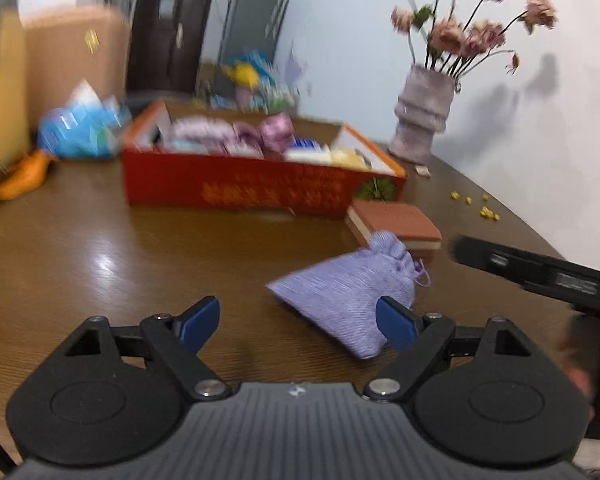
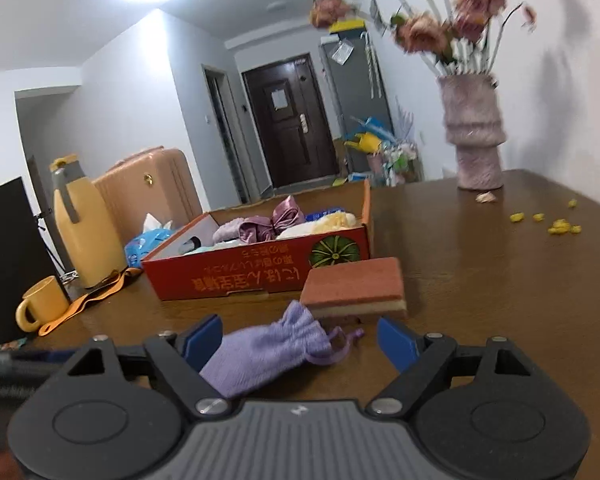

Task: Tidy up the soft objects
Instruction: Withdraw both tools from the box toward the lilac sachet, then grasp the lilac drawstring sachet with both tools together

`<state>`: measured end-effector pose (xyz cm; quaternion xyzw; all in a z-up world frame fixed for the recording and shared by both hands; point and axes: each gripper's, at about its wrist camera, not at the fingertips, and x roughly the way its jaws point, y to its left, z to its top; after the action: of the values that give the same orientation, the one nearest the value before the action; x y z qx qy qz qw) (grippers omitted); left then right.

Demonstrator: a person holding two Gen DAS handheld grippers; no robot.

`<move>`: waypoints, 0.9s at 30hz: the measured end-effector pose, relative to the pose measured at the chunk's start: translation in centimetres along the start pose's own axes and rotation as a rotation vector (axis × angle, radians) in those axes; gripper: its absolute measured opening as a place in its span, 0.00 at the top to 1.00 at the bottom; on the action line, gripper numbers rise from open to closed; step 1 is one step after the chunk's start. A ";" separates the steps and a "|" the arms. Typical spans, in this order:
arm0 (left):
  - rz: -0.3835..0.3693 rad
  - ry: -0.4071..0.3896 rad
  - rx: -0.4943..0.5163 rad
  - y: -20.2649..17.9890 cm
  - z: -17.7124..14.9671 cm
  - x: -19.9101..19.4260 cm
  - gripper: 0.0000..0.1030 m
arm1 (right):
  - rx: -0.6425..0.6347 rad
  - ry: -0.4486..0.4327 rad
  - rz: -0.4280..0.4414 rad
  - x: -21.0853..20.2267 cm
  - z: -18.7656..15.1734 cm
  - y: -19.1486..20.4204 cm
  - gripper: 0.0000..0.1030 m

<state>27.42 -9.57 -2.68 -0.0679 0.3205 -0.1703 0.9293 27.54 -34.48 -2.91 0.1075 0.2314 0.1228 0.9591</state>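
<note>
brown wooden table [image 1: 100,240], glossy, fine grain, a light glare on the near left.

left gripper [image 1: 298,322]: blue flat pads spread wide, released, nothing between them. its right pad [image 1: 396,322] overlaps the near end of the pouch in view; contact cannot be told.

right gripper [image 2: 300,340]: also spread wide and released. the pouch lies between the pads, closer to the left pad [image 2: 204,340], on the table and not clamped.

pouch [image 1: 348,296]: lilac, ribbed woven cloth, soft and plump, gathered neck with a thin drawstring loop [image 2: 336,350]. neck points toward the sponge and sits just beside it.

sponge [image 2: 356,286]: rectangular block, rough rust-red top layer, pale yellow foam below. flat on the table, just in front of the box's right corner.

box [image 2: 260,276]: low, open, red cardboard with pale printed characters and a green pumpkin picture. far of the pouch. holds a shiny mauve satin bow [image 2: 276,220], a fluffy pale yellow item and other soft bits, blurred.

far right: fuzzy grey-pink vase [image 2: 474,140], stepped cylinder, with dried pink flowers. yellow crumbs [image 2: 560,226] scattered on the table near it.

far left: yellow jug [image 2: 84,232] with grey lid, yellow mug [image 2: 42,304], orange strap, crinkled blue tissue pack [image 1: 80,128].
</note>
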 end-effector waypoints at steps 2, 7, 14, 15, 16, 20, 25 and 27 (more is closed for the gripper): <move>-0.039 0.033 -0.059 0.5 0.3 1.5 0.20 | 0.021 0.040 0.011 2.8 0.4 -0.3 0.27; -0.125 0.096 -0.127 1.6 0.5 4.2 0.59 | 0.008 0.141 0.016 7.3 0.0 -0.3 0.49; -0.206 0.105 -0.157 2.8 -0.1 4.0 0.95 | 0.016 0.178 0.049 5.2 -2.0 0.3 0.79; -0.208 0.098 -0.146 2.8 -0.2 3.4 0.95 | 0.008 0.183 0.056 4.4 -2.3 0.7 0.79; -0.206 0.090 -0.130 2.8 -0.5 2.7 0.95 | 0.006 0.186 0.062 3.5 -2.7 1.1 0.81; -0.214 0.100 -0.106 3.1 -2.2 -0.2 0.96 | 0.017 0.167 0.075 -0.6 -4.6 3.0 0.85; -0.199 0.089 -0.039 2.6 -4.7 -4.7 0.96 | 0.008 0.147 0.084 -4.6 -6.6 5.3 0.85; -0.195 0.084 -0.039 2.6 -5.4 -6.0 0.96 | -0.014 0.134 0.081 -5.7 -7.1 6.2 0.85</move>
<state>20.42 -5.08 -4.11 -0.1095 0.3543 -0.2566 0.8925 18.13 -29.17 -5.10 0.1017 0.2896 0.1700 0.9364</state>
